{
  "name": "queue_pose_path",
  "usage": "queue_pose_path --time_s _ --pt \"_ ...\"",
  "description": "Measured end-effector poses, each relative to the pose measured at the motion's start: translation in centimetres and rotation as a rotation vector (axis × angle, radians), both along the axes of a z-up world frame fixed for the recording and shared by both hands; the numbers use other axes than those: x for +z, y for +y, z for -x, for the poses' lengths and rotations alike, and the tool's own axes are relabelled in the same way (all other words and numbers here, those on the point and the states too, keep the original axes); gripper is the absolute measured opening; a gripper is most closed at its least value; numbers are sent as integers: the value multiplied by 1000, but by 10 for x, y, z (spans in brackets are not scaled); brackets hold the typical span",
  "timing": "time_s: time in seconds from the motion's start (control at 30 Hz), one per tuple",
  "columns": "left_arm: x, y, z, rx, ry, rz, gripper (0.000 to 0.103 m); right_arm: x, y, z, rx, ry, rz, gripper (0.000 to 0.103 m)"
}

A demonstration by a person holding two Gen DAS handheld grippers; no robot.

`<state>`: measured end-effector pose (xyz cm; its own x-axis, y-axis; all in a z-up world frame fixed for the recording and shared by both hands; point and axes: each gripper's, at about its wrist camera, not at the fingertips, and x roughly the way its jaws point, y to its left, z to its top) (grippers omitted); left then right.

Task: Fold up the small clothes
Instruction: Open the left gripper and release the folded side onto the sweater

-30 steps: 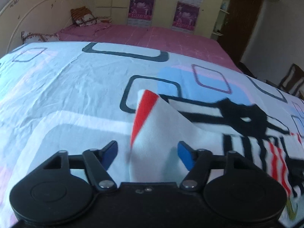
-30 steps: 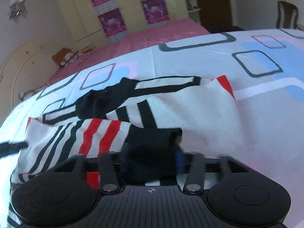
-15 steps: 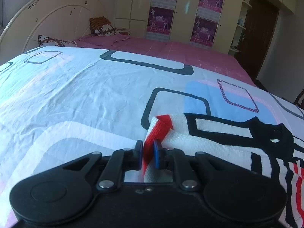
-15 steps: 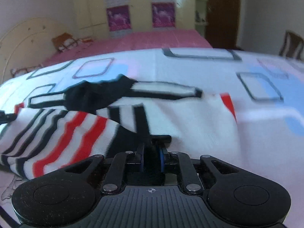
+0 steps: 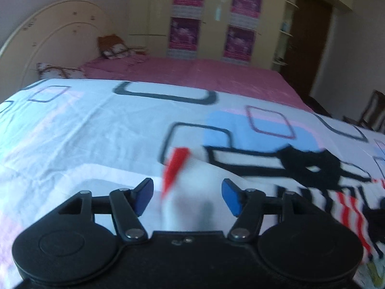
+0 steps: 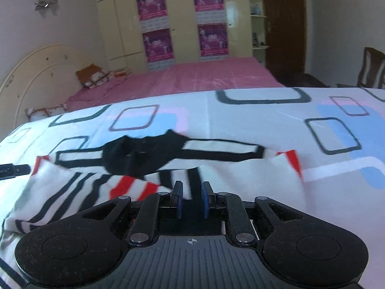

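Two grippers hang low over a bed. Nearest, the left gripper (image 5: pixel 186 196) has its jaws opening, its blue pads (image 5: pixel 143 196) well apart, with the white, red-tipped corner of the small garment (image 5: pixel 192 192) between them, touching neither. The right gripper (image 6: pixel 191 201) is clenched on a dark fold of that same garment (image 6: pixel 192 183). Its black, white and red stripes spread ahead across the patterned sheet (image 6: pixel 240 120). Farther off lie a pink bedspread (image 6: pixel 204 77) and a cupboard with purple posters (image 6: pixel 209 7).
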<state>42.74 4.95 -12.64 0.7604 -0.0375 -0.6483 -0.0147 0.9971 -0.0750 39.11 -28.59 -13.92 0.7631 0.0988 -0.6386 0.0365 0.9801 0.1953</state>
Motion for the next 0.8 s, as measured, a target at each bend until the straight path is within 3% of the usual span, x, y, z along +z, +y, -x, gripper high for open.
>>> queue_pose_path --time_s 0.13,0.17,0.2,0.23,0.27,0.37,0.47,0.8 --pt "-4 -20 9 -49 36 14 63 -4 12 -5 33 23 -6 18" --pt "-7 -24 11 -54 46 18 63 -6 15 -5 41 26 -6 22" --pt "-10 -28 14 -61 58 21 63 -7 17 -5 49 29 -4 29" --pt "-13 -31 17 -66 68 19 63 -8 20 -5 57 30 3 51" --pt "-18 -34 18 -71 79 10 64 -10 23 -4 66 29 18 60" --pt "-28 -34 22 -79 87 -20 65 -24 29 -2 88 81 107 59" --pt "-29 -37 23 -102 81 -55 66 -35 20 2 83 85 131 59" --pt "-23 -35 33 -82 88 -82 64 -30 2 11 25 105 146 58"
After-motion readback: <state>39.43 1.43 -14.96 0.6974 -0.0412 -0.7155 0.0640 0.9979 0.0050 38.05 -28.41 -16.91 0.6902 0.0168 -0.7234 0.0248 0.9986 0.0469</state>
